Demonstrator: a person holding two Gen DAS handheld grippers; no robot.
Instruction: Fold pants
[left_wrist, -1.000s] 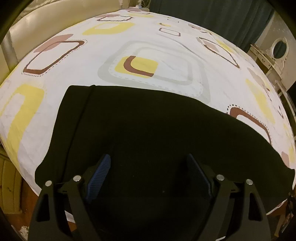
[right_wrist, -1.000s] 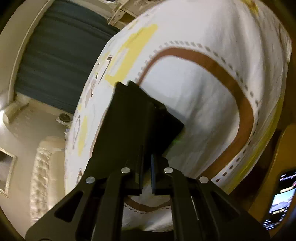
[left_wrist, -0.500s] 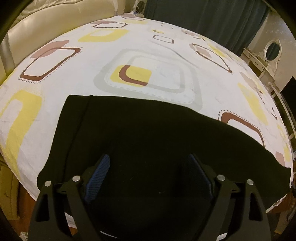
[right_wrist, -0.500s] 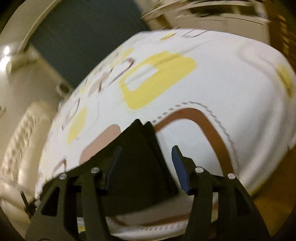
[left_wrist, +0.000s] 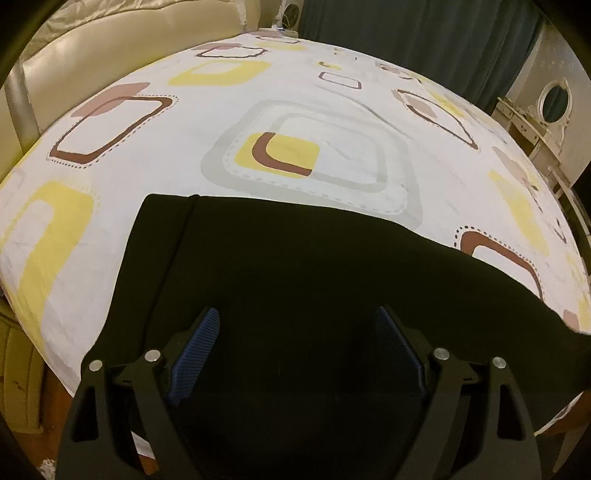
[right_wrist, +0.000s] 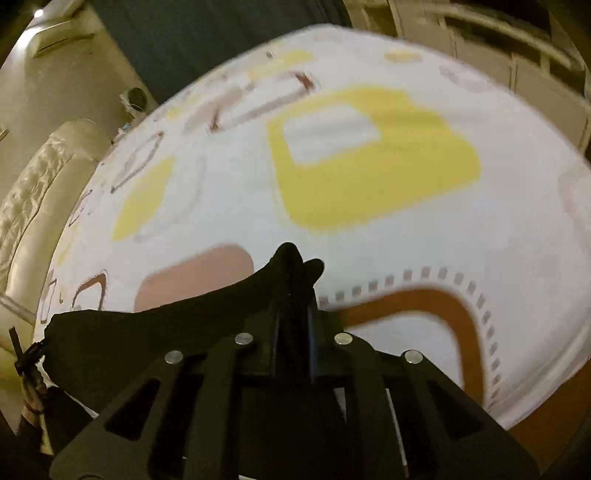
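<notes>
Right wrist cam: my right claw (right_wrist: 295, 291) is pinched tight on the black pants (left_wrist: 295, 280) end w/ cloth bunched above the bed (left_wrist: 332, 122), left claw (left_wrist: 295, 332) wide apart over pants, gripping nothing.

No readable text anywhere, no labels, no brands, no numbers; bedsheet (left_wrist: 332, 110) carries only printed shapes, yellow and brown squares, dotted outlines; black pants (left_wrist: 295, 277) plain, nothing written on them
</notes>
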